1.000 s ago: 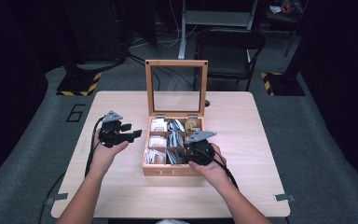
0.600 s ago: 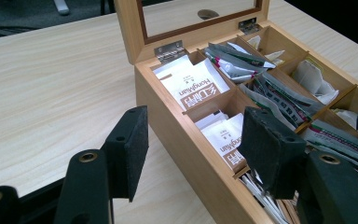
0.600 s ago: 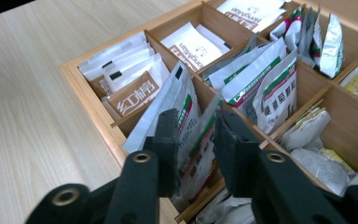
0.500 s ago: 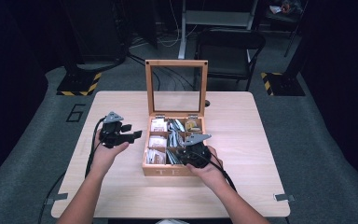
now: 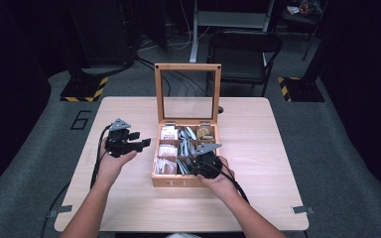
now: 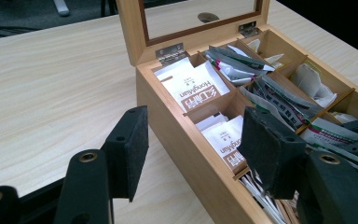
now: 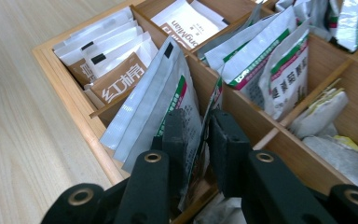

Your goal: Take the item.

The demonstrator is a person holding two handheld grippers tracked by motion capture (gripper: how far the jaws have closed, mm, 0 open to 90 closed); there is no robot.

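Now, from the high view, the right gripper (image 5: 192,161) dips into the front middle compartment of the open wooden tea box (image 5: 184,181) on the worktop (image 5: 278,148); the left gripper (image 5: 140,140), half open and empty, hovers just left of the box. Through the right gripper view, its jaws have just been closing around a silver tea sachet (image 7: 193,119), seemingly pinching it, so lifting out looks next.

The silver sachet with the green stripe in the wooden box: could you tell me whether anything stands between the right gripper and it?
Nothing visible does. The right gripper has its jaws on either side of the silver sachet with the green stripe in the wooden box; they have just been closing on it. Neighbouring sachets lean beside it.
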